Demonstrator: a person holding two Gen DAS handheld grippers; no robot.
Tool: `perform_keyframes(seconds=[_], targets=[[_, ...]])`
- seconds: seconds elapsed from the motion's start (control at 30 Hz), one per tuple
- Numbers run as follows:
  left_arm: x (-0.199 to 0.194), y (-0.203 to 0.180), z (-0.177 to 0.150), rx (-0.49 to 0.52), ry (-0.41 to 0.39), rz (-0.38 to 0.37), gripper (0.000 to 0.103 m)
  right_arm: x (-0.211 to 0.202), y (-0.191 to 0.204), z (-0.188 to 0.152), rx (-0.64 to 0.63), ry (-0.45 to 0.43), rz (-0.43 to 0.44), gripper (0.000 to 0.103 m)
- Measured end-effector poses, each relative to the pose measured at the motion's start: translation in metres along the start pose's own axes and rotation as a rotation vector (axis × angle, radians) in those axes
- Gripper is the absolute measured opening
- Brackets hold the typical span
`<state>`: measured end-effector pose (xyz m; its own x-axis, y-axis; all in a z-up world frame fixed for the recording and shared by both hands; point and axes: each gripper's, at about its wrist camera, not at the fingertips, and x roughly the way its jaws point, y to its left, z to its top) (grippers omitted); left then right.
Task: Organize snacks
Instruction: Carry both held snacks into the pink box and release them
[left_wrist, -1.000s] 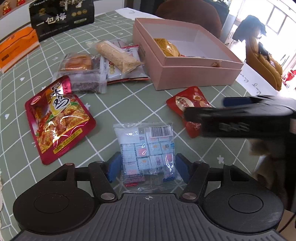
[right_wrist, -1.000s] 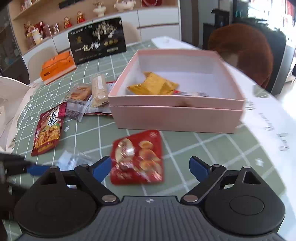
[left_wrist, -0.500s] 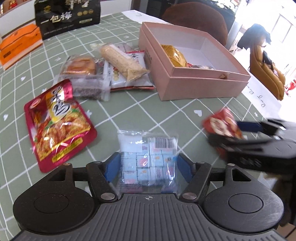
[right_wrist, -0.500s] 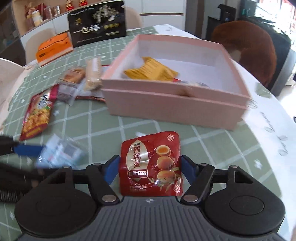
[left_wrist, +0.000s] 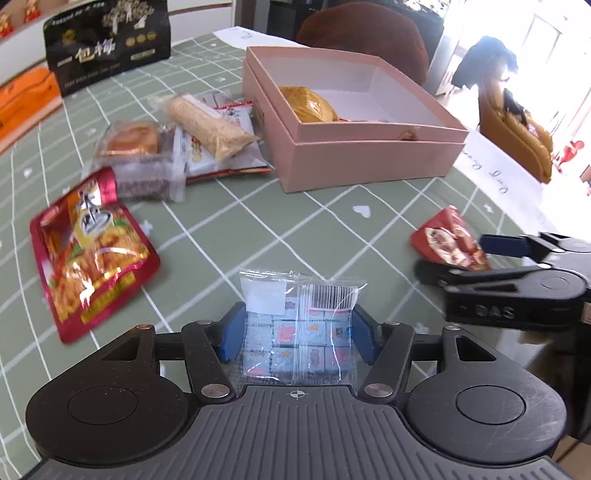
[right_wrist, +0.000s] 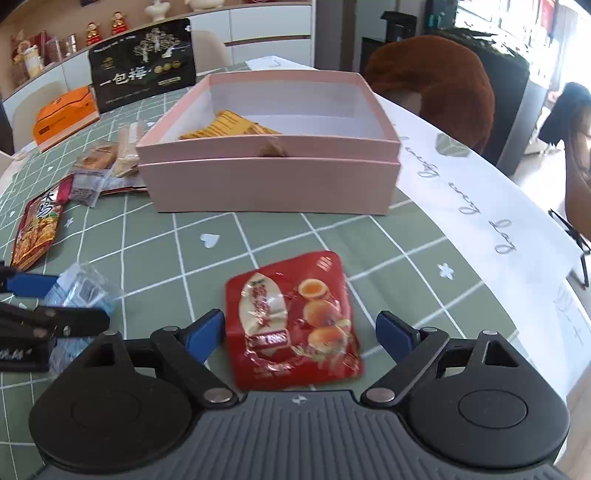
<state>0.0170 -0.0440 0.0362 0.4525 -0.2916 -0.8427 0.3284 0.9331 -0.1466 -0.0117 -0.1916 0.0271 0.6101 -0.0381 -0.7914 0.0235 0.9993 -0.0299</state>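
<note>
My left gripper (left_wrist: 297, 334) is shut on a clear packet of small blue candies (left_wrist: 299, 325), held just above the green checked cloth. My right gripper (right_wrist: 301, 334) is open, its blue pads spread wide of a red quail-egg pouch (right_wrist: 291, 321) that lies between them. The pouch and right gripper also show in the left wrist view (left_wrist: 448, 243). The open pink box (right_wrist: 269, 181) stands ahead, with a yellow snack pack (right_wrist: 229, 127) inside.
A red spicy-snack pouch (left_wrist: 92, 251), a pastry pack (left_wrist: 136, 147) and a long cracker pack (left_wrist: 210, 127) lie left of the box. A black plum bag (right_wrist: 142, 62) and an orange box (right_wrist: 62, 114) stand at the back. The table edge runs along the right.
The right gripper, shut on the red pouch half a second ago, has opened and the pouch has dropped between its pads. The left gripper has lifted the candy packet slightly.
</note>
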Motion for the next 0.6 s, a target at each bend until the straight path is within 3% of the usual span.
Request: perform_keyframes(seconds=[0.17,0.33,0.47,0.6], targets=[[-0.004,-0.01,-0.007,0.013,0.029,-0.023,0.064,0.003,-0.001,0.005,0.01,0.015,0.023,0.088],[-0.009,-0.015,-0.008,0.001,0.038,-0.032,0.064,-0.006,-0.003,0.004,-0.029,0.042,0.048,0.07],[-0.03,-0.023,0.008,0.019,-0.038,-0.034,0.064,-0.023,-0.016,0.005,0.003,0.033,0.094,0.07],[-0.057,-0.032,0.05,0.057,-0.146,-0.077,0.064,-0.056,-0.029,0.021,0.021,-0.064,0.082,0.07]])
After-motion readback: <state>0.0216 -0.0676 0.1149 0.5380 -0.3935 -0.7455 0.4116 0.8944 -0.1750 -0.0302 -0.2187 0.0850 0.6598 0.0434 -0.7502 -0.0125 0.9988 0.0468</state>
